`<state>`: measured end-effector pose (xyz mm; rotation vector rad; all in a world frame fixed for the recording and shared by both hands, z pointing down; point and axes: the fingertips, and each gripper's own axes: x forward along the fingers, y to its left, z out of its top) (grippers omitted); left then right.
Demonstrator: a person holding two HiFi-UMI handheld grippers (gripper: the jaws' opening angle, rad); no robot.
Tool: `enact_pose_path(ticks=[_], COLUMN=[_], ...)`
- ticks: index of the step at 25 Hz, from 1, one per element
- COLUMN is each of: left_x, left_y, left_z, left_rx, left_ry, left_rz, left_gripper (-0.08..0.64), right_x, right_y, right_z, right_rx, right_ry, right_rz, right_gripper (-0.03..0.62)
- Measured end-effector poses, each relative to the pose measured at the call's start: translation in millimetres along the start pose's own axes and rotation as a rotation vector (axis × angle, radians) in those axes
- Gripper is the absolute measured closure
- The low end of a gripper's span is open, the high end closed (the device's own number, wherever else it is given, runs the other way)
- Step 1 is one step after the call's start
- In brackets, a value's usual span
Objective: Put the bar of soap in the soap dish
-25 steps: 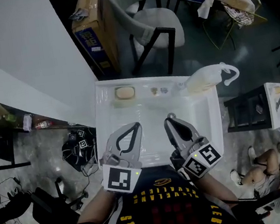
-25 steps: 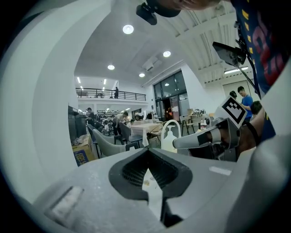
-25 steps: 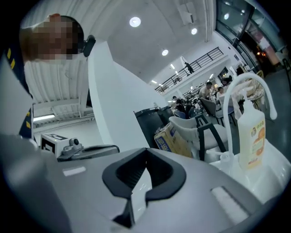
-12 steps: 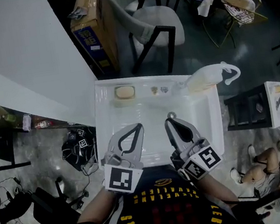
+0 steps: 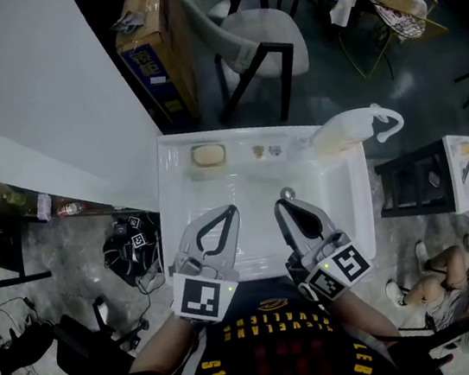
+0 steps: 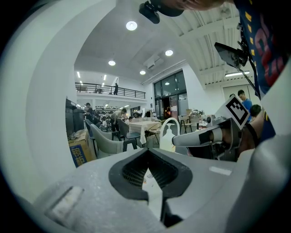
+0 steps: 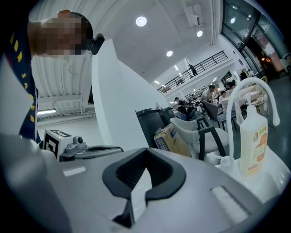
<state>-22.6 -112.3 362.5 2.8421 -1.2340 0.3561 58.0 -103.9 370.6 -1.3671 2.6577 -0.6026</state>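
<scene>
Two grippers sit side by side over the near half of the white sink [image 5: 170,202]. Both point away from the person toward the back ledge, close to level, noses slightly down. Forearms come in from the bottom edge, either side of a black shirt [image 5: 276,351] with yellow print.

Left gripper [image 5: 231,211]: marker cube [image 5: 203,298] faces up, jaws fully together at the tips, nothing gripped. Only the sink's white shows through the pad gap in its own view.

Right gripper [image 5: 280,205]: same, jaws closed tip to tip and empty, its cube [image 5: 339,268] tilted outward.

The two are apart, with a strip of bare basin between them. Drain [image 5: 287,193] sits just past the right gripper's tip.

Bar of soap [image 5: 208,154]: tan, lying flat on the back ledge toward the left, well ahead of the left gripper. The pale rim around it reads as the soap dish [image 5: 194,157], so the bar appears to be in it.

Small tap fittings [image 5: 266,150] are mid-ledge, with a pump bottle [image 5: 344,133] at the back right corner. Beyond the sink are a grey chair [image 5: 252,44] and, to its left, a cardboard box [image 5: 153,50] against the white wall [image 5: 38,98].
</scene>
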Motion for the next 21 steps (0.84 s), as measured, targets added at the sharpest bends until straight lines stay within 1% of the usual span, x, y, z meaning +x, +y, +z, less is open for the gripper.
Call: enact_pose_path(ticks=[11,21], left_x=[5.7,6.4], left_y=[0.7,4.1], left_z=[-4.6,-6.7], left_rx=[0.004,0.006], left_ry=[0.017,0.003], left_rz=[-0.017,-0.026], left_gripper=[0.560,0.558], right_x=[4.6,7.6], right_y=[-2.9,-3.2], right_z=[-2.2,-6.2], right_rx=[-0.006,-0.017], right_ry=[0.012,0.018], right_rz=[0.000,-0.005], right_gripper=[0.591,0.591])
